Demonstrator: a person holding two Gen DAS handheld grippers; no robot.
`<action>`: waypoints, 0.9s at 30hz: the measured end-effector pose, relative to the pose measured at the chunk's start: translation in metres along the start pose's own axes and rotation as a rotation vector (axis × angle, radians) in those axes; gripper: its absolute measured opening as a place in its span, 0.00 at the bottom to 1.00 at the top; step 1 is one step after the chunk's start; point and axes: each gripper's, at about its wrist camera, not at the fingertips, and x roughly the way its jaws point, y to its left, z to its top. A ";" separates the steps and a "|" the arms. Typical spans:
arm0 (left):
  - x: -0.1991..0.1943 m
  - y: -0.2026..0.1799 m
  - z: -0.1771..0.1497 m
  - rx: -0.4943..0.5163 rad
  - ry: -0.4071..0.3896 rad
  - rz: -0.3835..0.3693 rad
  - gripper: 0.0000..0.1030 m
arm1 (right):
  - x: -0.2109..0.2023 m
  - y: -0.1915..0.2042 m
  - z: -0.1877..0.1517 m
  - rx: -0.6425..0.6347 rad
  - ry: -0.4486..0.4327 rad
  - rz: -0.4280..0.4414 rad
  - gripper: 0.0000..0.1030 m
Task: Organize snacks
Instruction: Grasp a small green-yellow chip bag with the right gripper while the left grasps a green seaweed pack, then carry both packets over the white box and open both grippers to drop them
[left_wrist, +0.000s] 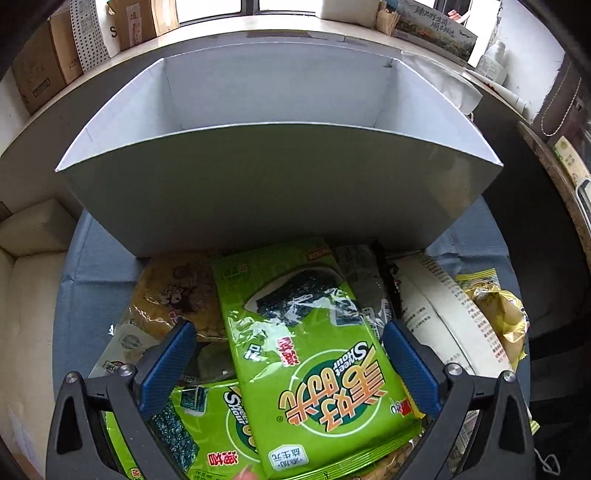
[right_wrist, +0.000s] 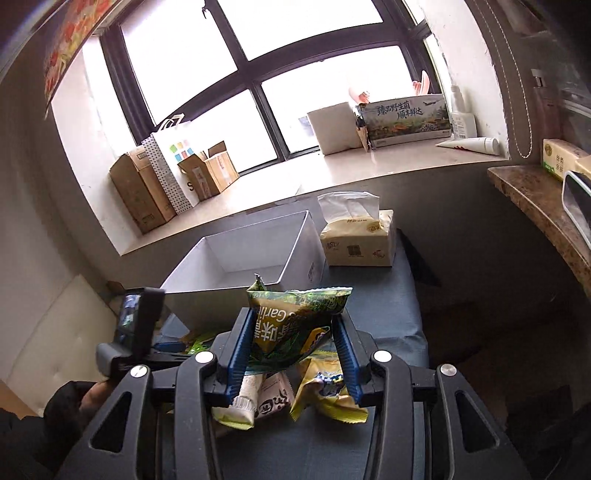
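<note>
A white open box stands on the blue-covered table, empty inside; it also shows in the right wrist view. In front of it lies a pile of snack packets. My left gripper is open, its blue fingers either side of a green seaweed packet on top of the pile. A second green seaweed packet lies beneath. My right gripper is shut on a green-and-yellow garlic snack packet, held above the table near the box's front corner.
A tissue pack stands right of the box. White and yellow packets lie at the pile's right; more packets lie under the right gripper. Cardboard boxes and other items line the windowsill. A stone counter edge is at right.
</note>
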 end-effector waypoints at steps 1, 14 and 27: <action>0.000 -0.001 0.000 0.003 -0.003 0.004 0.99 | -0.002 0.002 -0.001 -0.001 -0.003 0.000 0.46; -0.044 0.000 -0.009 0.029 -0.083 -0.090 0.77 | -0.014 0.016 -0.016 0.005 -0.004 0.064 0.46; -0.168 0.041 -0.021 0.107 -0.416 -0.162 0.77 | 0.042 0.058 -0.015 -0.064 0.087 0.107 0.46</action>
